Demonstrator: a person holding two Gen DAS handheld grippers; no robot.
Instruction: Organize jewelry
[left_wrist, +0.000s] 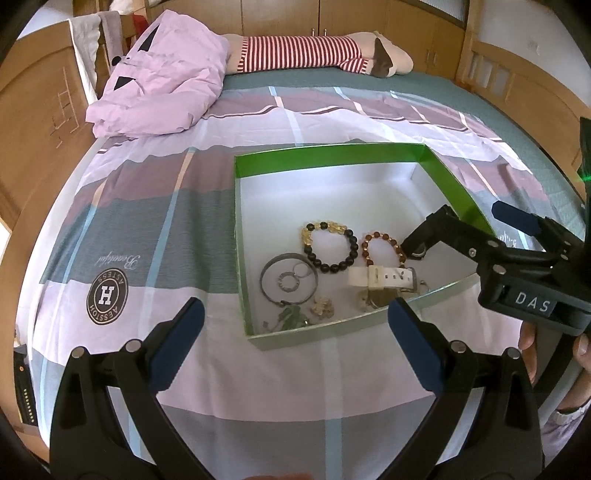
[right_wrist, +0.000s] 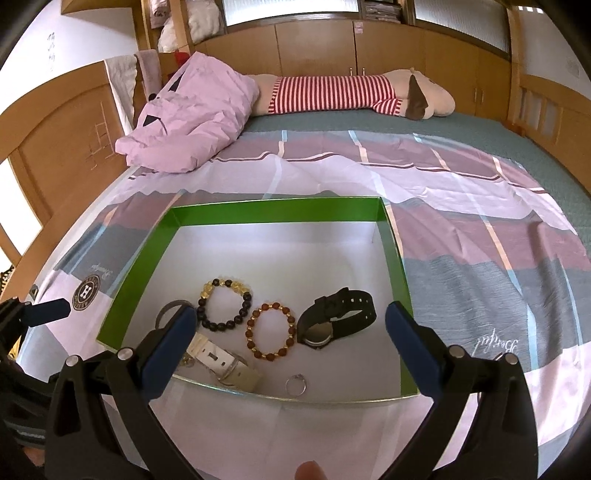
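A green box (left_wrist: 332, 153) (right_wrist: 277, 210) with a white floor lies on the bed. Inside it are a black-and-yellow bead bracelet (left_wrist: 328, 245) (right_wrist: 225, 304), an amber bead bracelet (left_wrist: 382, 247) (right_wrist: 271, 330), a white watch (left_wrist: 380, 277) (right_wrist: 225, 362), a grey bangle (left_wrist: 288, 280) and small charms. The right wrist view also shows a black watch (right_wrist: 336, 317) and a silver ring (right_wrist: 295, 384). My left gripper (left_wrist: 295, 314) hovers open at the box's near wall, holding nothing. My right gripper (left_wrist: 454, 227) (right_wrist: 291, 315) is open and empty over the box's right side.
A crumpled pink garment (left_wrist: 159, 77) and a striped plush toy (left_wrist: 314, 51) lie at the far end of the bed. Wooden bed rails (left_wrist: 40, 110) run along both sides. A person's hand (left_wrist: 532, 350) holds the right gripper.
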